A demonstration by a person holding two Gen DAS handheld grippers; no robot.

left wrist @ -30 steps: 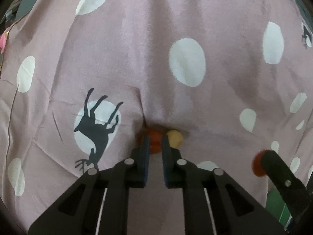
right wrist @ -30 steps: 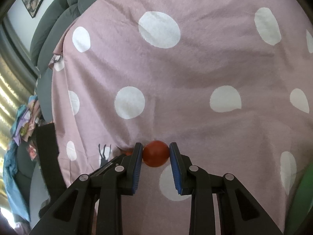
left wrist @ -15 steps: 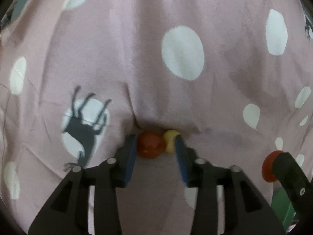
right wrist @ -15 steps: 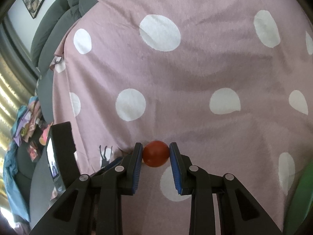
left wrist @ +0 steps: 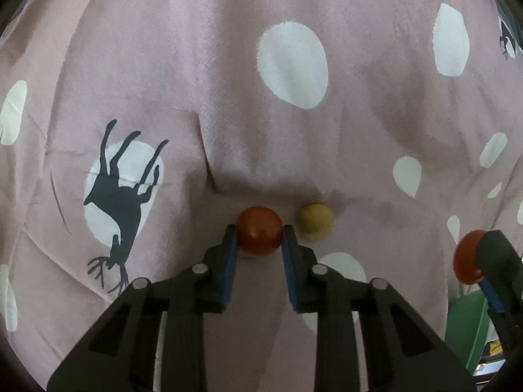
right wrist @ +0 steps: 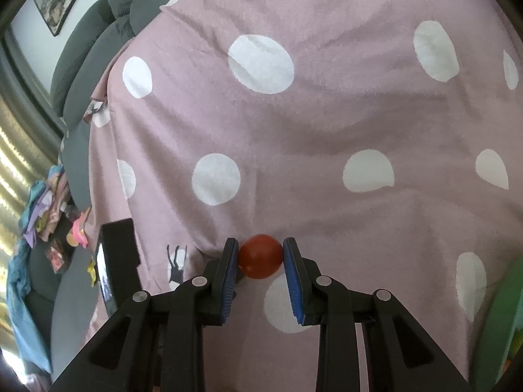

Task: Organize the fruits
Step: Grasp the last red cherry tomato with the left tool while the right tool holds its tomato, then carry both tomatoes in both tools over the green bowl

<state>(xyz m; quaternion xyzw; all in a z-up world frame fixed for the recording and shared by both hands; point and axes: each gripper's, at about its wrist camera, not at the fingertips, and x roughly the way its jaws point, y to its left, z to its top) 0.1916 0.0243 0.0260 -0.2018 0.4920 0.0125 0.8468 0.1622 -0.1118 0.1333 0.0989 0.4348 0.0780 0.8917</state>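
Left gripper (left wrist: pixel 260 236) now pinches the left red fruit (left wrist: pixel 260 234), both blue pads (left wrist: pixel 231 254) touching its sides. Half a second ago the jaws were spread wide around both that fruit and the yellow fruit (left wrist: pixel 316 221); a second ago they were nearly pressed together in front of the pair. The yellow one now sits outside the right finger, just beside it, apart from the red one (earlier the two were touching).

Right gripper (right wrist: pixel 260 256) is unchanged across all three frames: clamped on the right red fruit (right wrist: pixel 260 256), pads against both sides. In the left wrist view that same fruit (left wrist: pixel 465 256) shows at the right edge, partly hidden by the right gripper's finger (left wrist: pixel 498 261).

Orientation: all three fruits read as round balls, so no long axis or pointing direction can be told. No stem visible.

Location: everything is on the pink spotted cloth (left wrist: pixel 228 81). The left red fruit and yellow fruit lie in a shallow dip near the cloth's near edge, right of the deer print (left wrist: pixel 121 196). The right red fruit is well apart from them, further right, next to a green object (left wrist: pixel 467 323) at the cloth's near right corner (too cropped to identify). A grey sofa (right wrist: pixel 94 49) runs along the cloth's left edge in the right wrist view.
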